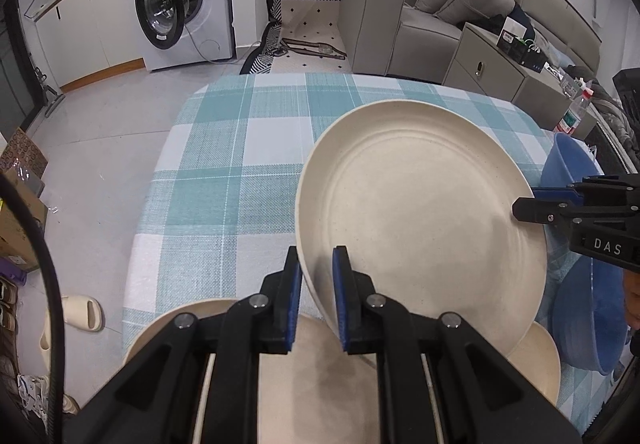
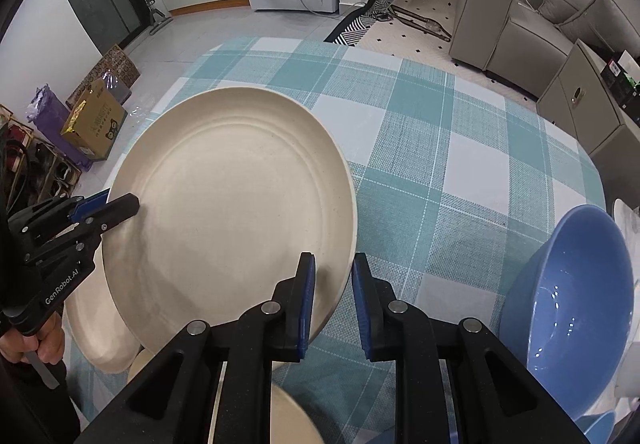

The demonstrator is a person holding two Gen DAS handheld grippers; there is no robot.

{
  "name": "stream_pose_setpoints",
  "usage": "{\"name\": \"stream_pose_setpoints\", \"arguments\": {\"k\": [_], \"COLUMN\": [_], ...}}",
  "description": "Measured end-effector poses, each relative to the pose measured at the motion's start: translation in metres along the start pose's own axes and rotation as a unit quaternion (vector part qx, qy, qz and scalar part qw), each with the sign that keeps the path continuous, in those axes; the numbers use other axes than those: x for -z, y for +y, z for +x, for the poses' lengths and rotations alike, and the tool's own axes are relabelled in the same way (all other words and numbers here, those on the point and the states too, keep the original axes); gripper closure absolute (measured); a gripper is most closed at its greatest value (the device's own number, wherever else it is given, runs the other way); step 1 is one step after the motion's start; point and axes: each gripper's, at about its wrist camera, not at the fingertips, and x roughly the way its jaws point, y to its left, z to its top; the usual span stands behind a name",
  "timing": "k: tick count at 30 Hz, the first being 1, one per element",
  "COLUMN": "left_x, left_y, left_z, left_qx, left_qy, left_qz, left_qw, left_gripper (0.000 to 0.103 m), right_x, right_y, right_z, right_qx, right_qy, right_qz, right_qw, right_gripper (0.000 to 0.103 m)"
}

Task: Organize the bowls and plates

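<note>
A large cream plate [image 1: 420, 211] [image 2: 232, 211] hangs tilted above the checked tablecloth, held from two sides. My left gripper [image 1: 316, 264] is shut on its near left rim, which runs between the blue pads. My right gripper [image 2: 334, 268] is shut on the opposite rim. Each gripper also shows in the other's view: the right gripper [image 1: 528, 201] at the plate's right edge, the left gripper [image 2: 120, 201] at its left edge. Under the lifted plate lie more cream plates [image 1: 312, 364] [image 2: 96, 332]. A blue bowl [image 2: 568, 308] stands to the right.
The teal and white checked table [image 1: 240, 163] stretches away ahead. A second blue bowl [image 1: 568, 163] sits near the table's right edge. A washing machine [image 1: 180, 3], a grey sofa [image 1: 440, 3] and boxes on the floor [image 2: 96, 119] surround the table.
</note>
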Motion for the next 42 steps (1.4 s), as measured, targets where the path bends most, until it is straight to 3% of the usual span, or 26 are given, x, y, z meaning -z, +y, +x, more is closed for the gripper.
{"name": "stream_pose_setpoints", "arguments": {"k": [16, 42], "left_x": [0.021, 0.081], "left_y": [-0.009, -0.023], "left_z": [-0.063, -0.115], "left_qx": [0.003, -0.01], "left_qy": [-0.057, -0.084], "left_qz": [0.001, 0.006], "left_qw": [0.9984, 0.9964], "left_gripper": [0.09, 0.09], "right_x": [0.035, 0.113], "right_y": [0.017, 0.04], "right_z": [-0.067, -0.124], "right_qx": [-0.003, -0.021], "right_qy": [-0.056, -0.105], "right_qz": [-0.011, -0.011], "right_qw": [0.998, 0.994], "right_gripper": [0.084, 0.084]}}
